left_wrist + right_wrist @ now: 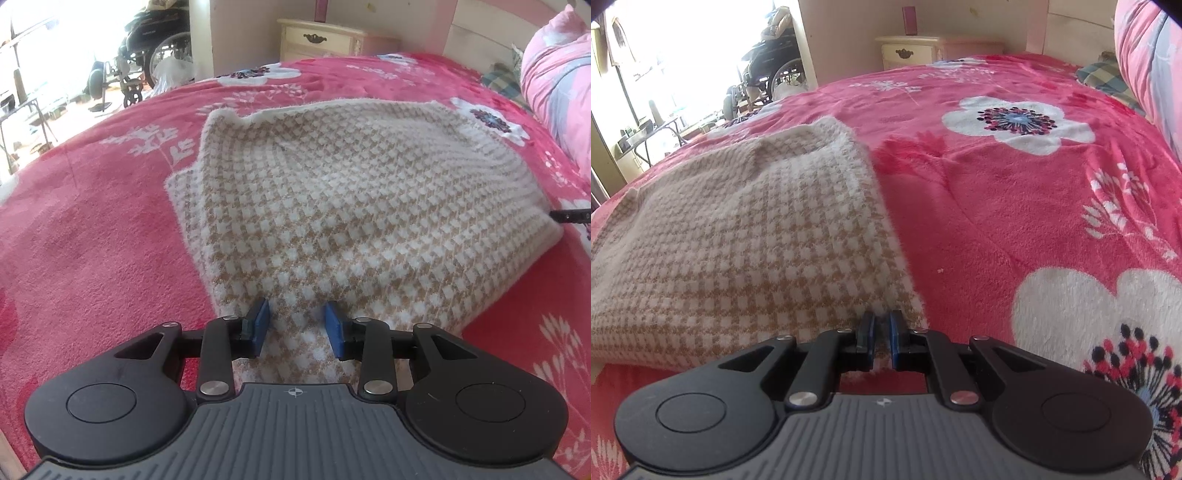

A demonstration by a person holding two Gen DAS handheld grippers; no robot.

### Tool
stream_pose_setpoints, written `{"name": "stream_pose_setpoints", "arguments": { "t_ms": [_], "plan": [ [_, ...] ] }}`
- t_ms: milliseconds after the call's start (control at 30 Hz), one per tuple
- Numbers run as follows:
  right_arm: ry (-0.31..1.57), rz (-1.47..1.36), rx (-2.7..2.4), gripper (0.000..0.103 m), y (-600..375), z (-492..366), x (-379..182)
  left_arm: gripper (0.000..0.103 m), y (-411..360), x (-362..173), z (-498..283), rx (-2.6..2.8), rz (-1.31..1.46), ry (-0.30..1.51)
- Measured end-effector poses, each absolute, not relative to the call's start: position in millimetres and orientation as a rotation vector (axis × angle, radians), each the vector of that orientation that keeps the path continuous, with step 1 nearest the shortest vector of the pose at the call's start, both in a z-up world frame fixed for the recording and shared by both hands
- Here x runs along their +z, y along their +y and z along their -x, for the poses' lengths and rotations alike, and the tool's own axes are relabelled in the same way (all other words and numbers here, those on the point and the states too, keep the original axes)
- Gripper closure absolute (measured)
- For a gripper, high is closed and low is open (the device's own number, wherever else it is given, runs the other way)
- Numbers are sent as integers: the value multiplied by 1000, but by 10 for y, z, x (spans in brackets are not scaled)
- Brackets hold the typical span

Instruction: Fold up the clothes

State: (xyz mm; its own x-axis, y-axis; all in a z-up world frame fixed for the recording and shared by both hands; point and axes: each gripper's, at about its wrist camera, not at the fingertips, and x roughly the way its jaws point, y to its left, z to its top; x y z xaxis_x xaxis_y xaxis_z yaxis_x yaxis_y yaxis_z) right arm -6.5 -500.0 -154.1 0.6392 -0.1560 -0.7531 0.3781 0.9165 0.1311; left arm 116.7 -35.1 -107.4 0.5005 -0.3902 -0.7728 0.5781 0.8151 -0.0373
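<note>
Lying spread on the bed's pink flowered blanket (85, 236) is a fuzzy knit garment (332, 206) in a small tan-and-white check, with white fluffy edges. It looks folded over on itself: in the left wrist view a second layer peeks out along its left side, and the far edge is uneven with a small notch. In the right wrist view the same garment (738, 236) fills the left half of the picture, its right edge running down toward the camera as a thick, soft border.

Both grippers point forward and down at the near end of the cloth. The left gripper (297, 328) is over a narrow tongue of the garment that runs back under the tool; its blue fingers (258, 325) stand apart, one on each side of that strip, with checked fabric between them. Whether the pads actually press the fabric I cannot tell. The right gripper (881, 339) sits at the garment's near right corner, its fingers (897, 341) nearly together with only a slim gap, and the fluffy white edge of the cloth runs into that gap, so it is pinching the corner.

Beyond the bed stand a cream nightstand (317, 38) and a wheelchair (155, 48) near the bright doorway.
</note>
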Motion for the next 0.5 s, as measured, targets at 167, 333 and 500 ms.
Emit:
{"name": "stream_pose_setpoints", "arguments": {
  "t_ms": [167,333,500],
  "plan": [
    [821,-278,-313,95,-4978,68,-1544,69,-338,-1072,-1162,-594,-235,864],
    [822,-274,-314,95,-4973,65,-1541,69,-375,-976,-1141,-563,-252,869],
    [817,-276,-313,95,-4981,63,-1550,68,-463,-641,-927,-606,-272,747]
  ]
}}
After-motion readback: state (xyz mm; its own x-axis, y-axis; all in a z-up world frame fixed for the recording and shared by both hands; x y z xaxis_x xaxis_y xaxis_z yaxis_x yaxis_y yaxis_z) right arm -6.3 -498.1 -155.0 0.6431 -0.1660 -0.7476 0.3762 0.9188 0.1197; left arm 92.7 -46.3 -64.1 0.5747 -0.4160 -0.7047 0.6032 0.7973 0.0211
